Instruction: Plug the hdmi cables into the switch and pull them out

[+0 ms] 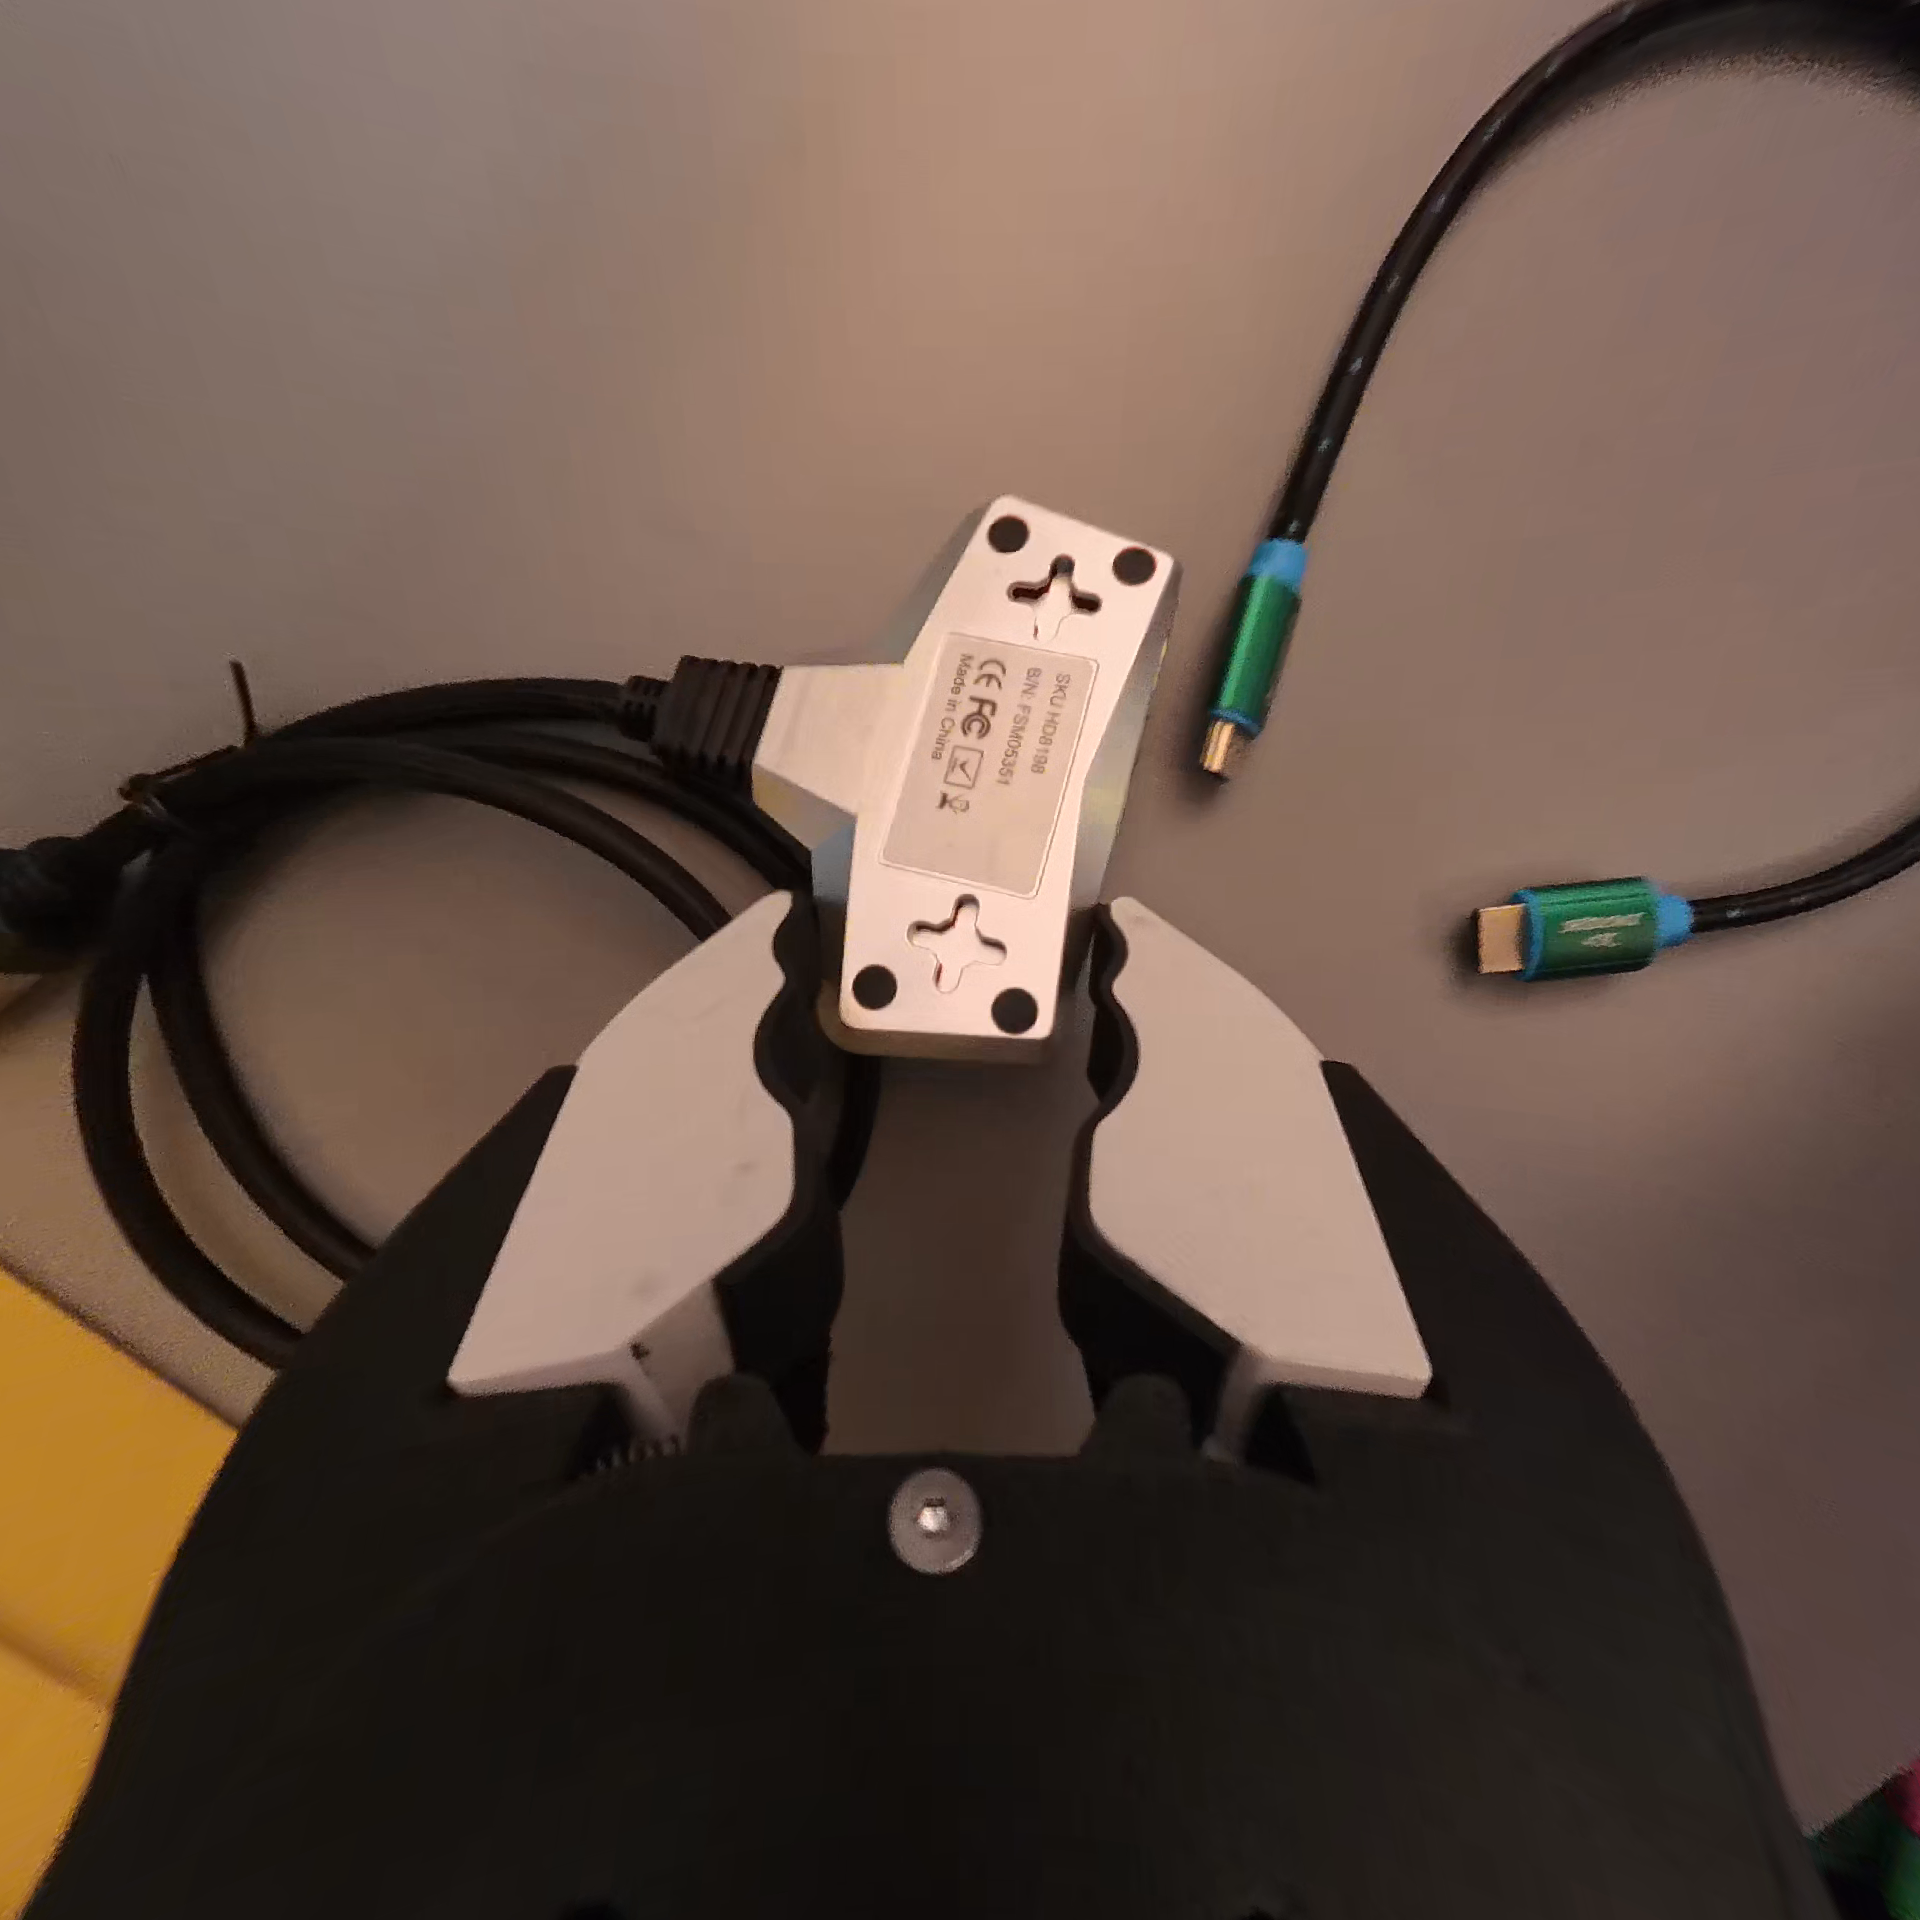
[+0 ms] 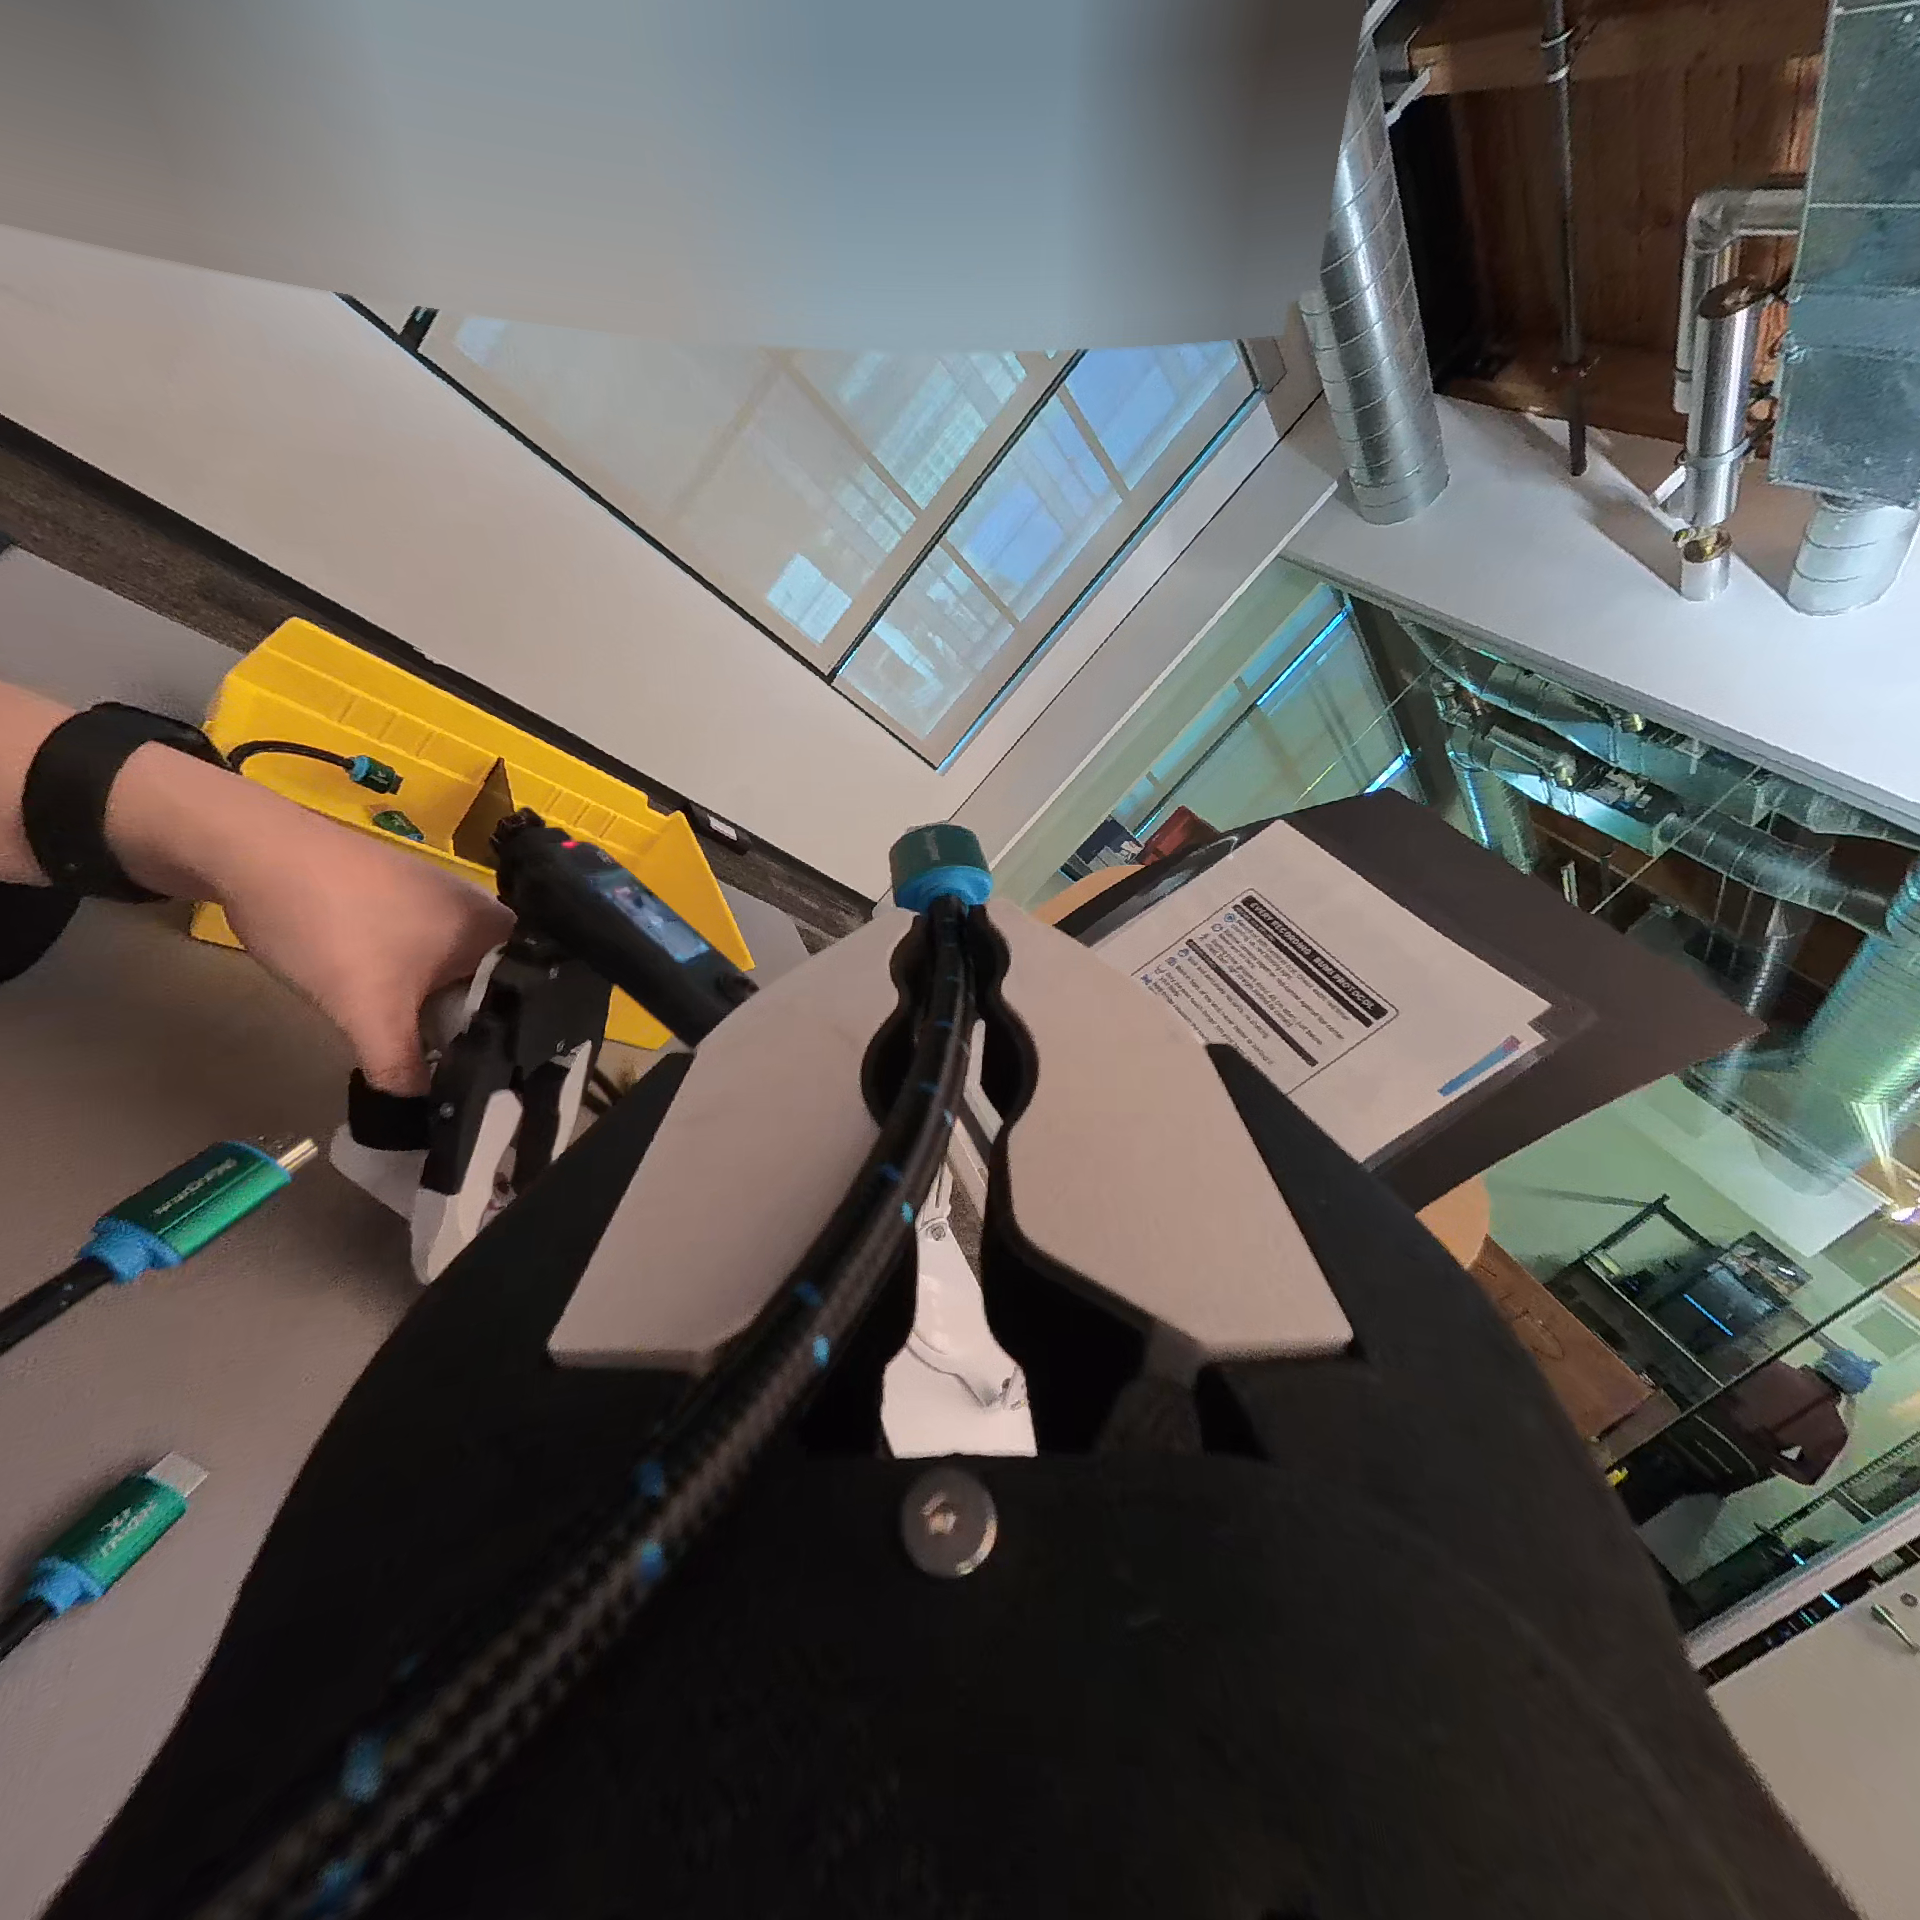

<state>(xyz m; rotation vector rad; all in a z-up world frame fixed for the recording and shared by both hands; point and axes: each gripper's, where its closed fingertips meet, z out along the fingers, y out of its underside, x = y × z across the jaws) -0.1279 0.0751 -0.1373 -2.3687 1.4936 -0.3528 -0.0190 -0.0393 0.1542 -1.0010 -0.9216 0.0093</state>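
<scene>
Lying loose: two green plugs (image 1: 1257, 665) (image 1: 1569, 925), one switch (image 1: 977, 779).

Right tool (image 2: 940, 935) clamps braided HDMI cable (image 2: 914, 1101); green plug (image 2: 932, 854) beyond fingertips.

Left of the HDMI switch (image 1: 971, 769): blocked by its fixed black cable (image 1: 416, 727), looped on the worktop (image 1: 520, 312) toward the left edge. Right of switch: two loose green HDMI plugs (image 1: 1252, 660) (image 1: 1569, 925), apart from each other and from the switch, bare worktop between them. Far side of switch: open worktop. Yellow bin (image 2: 436, 748) sits at the worktop's back edge, behind the left gripper (image 2: 478, 1143).
</scene>
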